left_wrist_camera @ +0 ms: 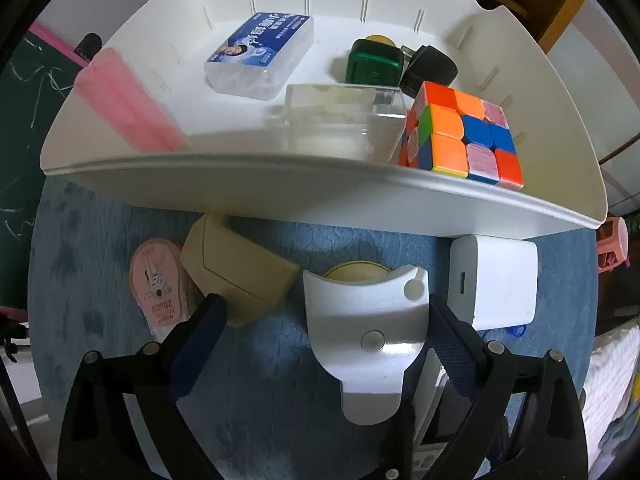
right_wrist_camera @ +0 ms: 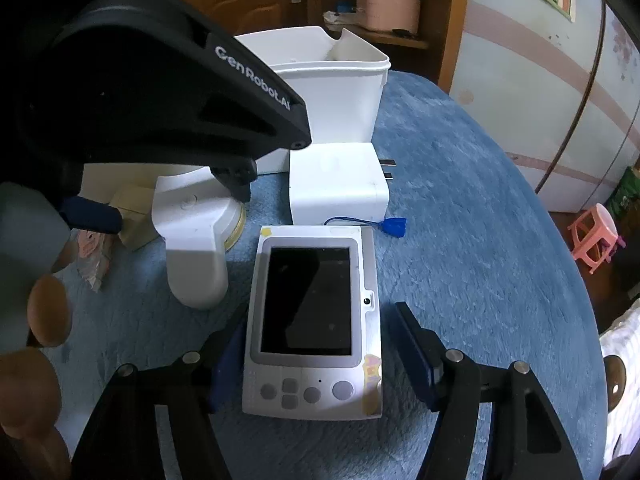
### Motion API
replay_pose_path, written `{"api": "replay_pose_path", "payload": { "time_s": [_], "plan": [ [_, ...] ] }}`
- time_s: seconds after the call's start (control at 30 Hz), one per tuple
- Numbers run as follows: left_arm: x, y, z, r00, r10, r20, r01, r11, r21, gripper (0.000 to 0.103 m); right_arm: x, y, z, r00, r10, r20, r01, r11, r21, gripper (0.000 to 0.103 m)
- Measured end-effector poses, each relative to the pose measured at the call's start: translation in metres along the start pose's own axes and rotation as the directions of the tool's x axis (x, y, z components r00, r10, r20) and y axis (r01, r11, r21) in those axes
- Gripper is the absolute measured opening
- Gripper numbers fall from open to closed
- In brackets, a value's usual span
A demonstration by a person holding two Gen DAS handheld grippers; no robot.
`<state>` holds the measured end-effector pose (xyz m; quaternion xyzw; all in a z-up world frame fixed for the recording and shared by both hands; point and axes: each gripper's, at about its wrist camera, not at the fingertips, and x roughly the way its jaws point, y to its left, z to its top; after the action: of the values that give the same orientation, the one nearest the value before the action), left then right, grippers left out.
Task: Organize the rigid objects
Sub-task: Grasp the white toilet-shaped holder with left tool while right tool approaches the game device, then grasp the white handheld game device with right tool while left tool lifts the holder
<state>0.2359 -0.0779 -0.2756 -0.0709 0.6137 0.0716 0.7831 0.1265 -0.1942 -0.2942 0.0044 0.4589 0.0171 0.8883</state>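
Blue plush fabric [right_wrist_camera: 460, 240] is covering the tabletop, and a white bin [left_wrist_camera: 280, 192] is sitting on it at the far side. Inside the bin, a pink case [left_wrist_camera: 128, 100] is leaning against the left wall, a clear box with a blue label [left_wrist_camera: 260, 52] is lying near the back, a clear plastic box [left_wrist_camera: 340, 120] is sitting in the middle, a green item [left_wrist_camera: 374, 66] and a black plug [left_wrist_camera: 430, 70] are resting behind it, and a colourful puzzle cube [left_wrist_camera: 464, 136] is occupying the front right corner.

The left tool [left_wrist_camera: 324, 320] is hanging spread wide over a white tape dispenser [left_wrist_camera: 368, 332], whose right edge is lying just beside the right pad. A beige box [left_wrist_camera: 236, 272] and a pink correction-tape roller [left_wrist_camera: 154, 280] are lying to its left, and a white charger [left_wrist_camera: 496, 280] is sitting to its right, close against the bin.

The right tool [right_wrist_camera: 316, 360] is also standing spread, its pads flanking a white handheld game console [right_wrist_camera: 316, 328] lying flat on the fabric; whether the pads are touching it cannot be told. A small blue tag [right_wrist_camera: 394, 226] is lying just beyond the console, near the charger.
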Motion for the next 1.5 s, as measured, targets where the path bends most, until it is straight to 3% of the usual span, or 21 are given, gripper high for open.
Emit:
{"api": "replay_pose_path", "payload": {
  "time_s": [0.07,0.13,0.3,0.57,0.97,1.17,1.5],
  "plan": [
    [0.005,-0.002,0.004,1.0,-0.004,0.001,0.004,1.0,-0.01,0.095,-0.002,0.0,0.0,1.0,0.024,0.007,-0.024,1.0,-0.003,0.057],
    [0.002,-0.002,0.001,1.0,-0.011,0.011,0.011,1.0,-0.014,0.09,-0.005,0.001,-0.001,1.0,0.023,0.006,-0.023,1.0,-0.011,0.057],
    [-0.006,-0.015,-0.003,0.999,-0.043,0.033,0.041,0.998,0.052,0.061,-0.01,-0.005,-0.003,0.999,0.033,0.006,-0.033,0.999,0.01,0.057],
    [-0.004,-0.011,-0.008,0.998,-0.055,0.041,0.053,0.998,0.041,0.06,-0.019,-0.013,-0.007,0.999,0.034,0.005,-0.034,0.999,0.018,0.057],
    [-0.035,0.002,-0.018,0.994,-0.042,0.097,0.034,0.996,0.08,0.06,-0.032,-0.018,-0.017,1.0,0.03,0.008,-0.03,1.0,0.007,0.057],
    [-0.071,0.008,-0.02,0.99,-0.054,0.132,0.038,0.992,0.124,0.06,-0.055,-0.017,-0.015,0.999,0.04,0.03,-0.04,0.999,-0.008,0.057],
    [-0.172,0.039,-0.003,0.97,-0.097,0.222,0.06,0.984,0.167,0.06,-0.117,-0.01,0.019,0.989,0.076,0.124,-0.071,0.997,-0.042,0.057]
  ]
}}
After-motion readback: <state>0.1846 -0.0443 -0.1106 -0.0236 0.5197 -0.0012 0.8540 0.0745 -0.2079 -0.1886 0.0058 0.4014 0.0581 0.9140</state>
